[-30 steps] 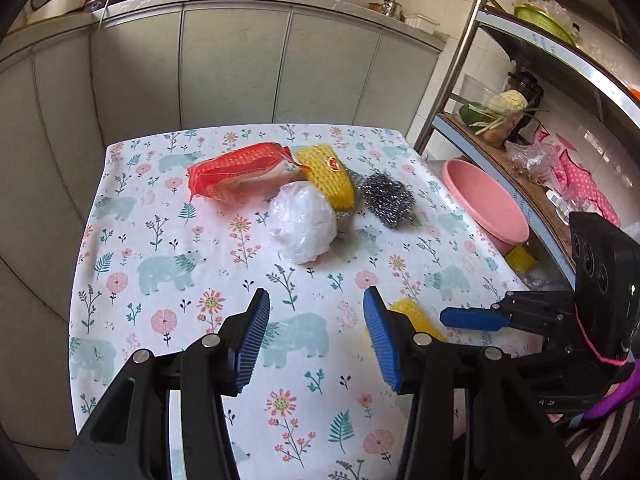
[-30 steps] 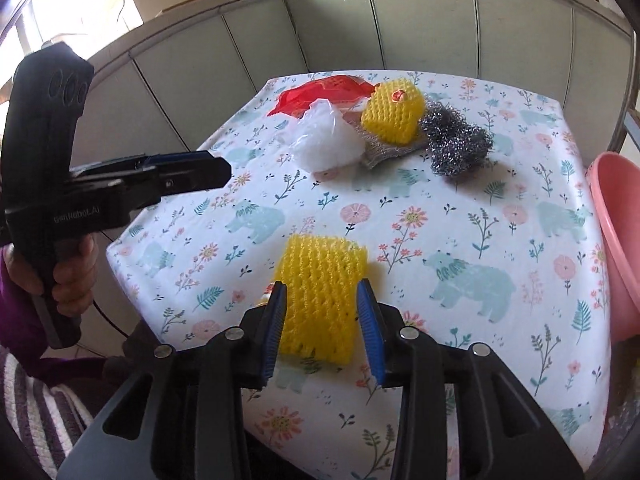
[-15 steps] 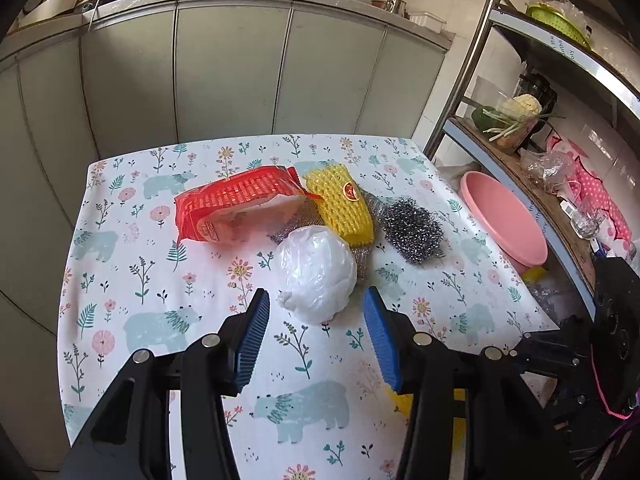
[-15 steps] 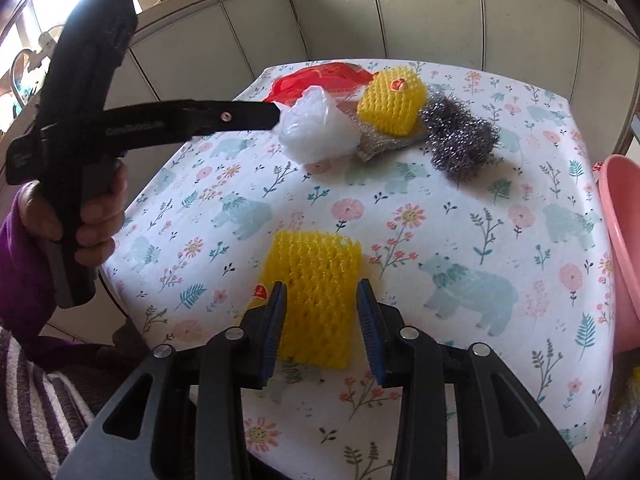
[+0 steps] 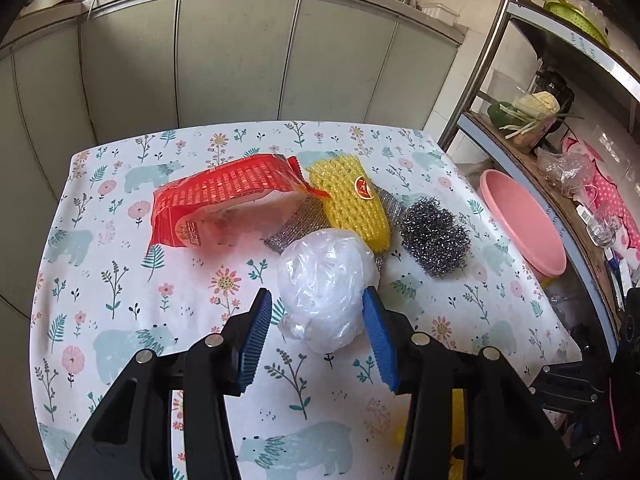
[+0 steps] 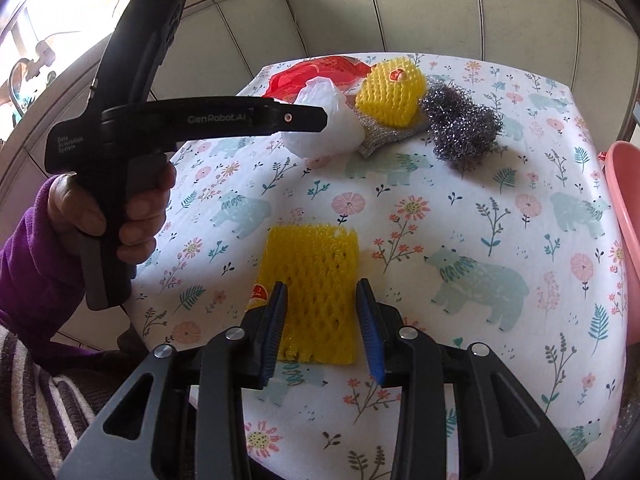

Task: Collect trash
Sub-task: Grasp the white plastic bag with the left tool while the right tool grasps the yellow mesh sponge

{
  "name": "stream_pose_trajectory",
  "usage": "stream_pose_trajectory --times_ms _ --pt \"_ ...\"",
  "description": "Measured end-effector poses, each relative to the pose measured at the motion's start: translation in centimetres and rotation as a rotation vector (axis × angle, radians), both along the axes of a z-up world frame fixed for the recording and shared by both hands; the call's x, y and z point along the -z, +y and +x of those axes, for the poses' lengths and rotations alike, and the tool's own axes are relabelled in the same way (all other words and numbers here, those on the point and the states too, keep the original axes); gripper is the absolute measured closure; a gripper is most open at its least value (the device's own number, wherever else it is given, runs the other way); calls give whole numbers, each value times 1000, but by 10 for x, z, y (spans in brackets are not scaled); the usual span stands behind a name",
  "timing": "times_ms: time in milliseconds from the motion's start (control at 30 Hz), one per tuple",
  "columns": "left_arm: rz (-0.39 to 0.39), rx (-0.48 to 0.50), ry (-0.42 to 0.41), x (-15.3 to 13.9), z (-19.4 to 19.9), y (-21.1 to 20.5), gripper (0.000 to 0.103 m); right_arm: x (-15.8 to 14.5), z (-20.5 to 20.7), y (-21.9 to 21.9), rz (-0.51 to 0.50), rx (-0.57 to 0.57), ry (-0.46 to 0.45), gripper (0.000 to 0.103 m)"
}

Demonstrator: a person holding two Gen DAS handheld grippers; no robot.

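Crumpled white plastic bag (image 5: 326, 292) on the floral tablecloth (image 5: 120, 280), between the left gripper (image 5: 318, 328) blue pads, jaws just closing, not clearly pressing yet. Yellow foam net (image 6: 314, 280) near the table's front edge, flanked by the right gripper (image 6: 322, 322), jaws also just narrowing, pads at its sides, grip unclear

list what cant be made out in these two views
- Left wrist view: the near yellow foam net is mostly hidden behind the left tongs; only slivers show.
- Left wrist view: the silver mesh pad is covered by the white plastic bag and the far yellow foam net.
- Right wrist view: the pink basin is cut off by the right edge.
- Right wrist view: the red snack bag is partly hidden behind the white plastic bag.
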State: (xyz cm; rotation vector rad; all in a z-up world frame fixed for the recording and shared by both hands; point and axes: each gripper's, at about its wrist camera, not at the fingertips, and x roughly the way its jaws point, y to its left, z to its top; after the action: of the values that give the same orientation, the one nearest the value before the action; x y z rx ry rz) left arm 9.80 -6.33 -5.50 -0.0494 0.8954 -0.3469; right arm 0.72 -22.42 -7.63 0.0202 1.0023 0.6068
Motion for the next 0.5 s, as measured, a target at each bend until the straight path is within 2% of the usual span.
stream_pose_trajectory --times_ms 100,200,500 --pt "-18 -13 7 0 -1 3 74 -1 -3 1 7 -2 -5 87" --pt "-39 -36 4 -4 -6 10 80 -4 -5 1 10 3 -16 92" --pt "-72 -60 -43 -27 -33 21 83 -18 -11 0 41 16 -55 94"
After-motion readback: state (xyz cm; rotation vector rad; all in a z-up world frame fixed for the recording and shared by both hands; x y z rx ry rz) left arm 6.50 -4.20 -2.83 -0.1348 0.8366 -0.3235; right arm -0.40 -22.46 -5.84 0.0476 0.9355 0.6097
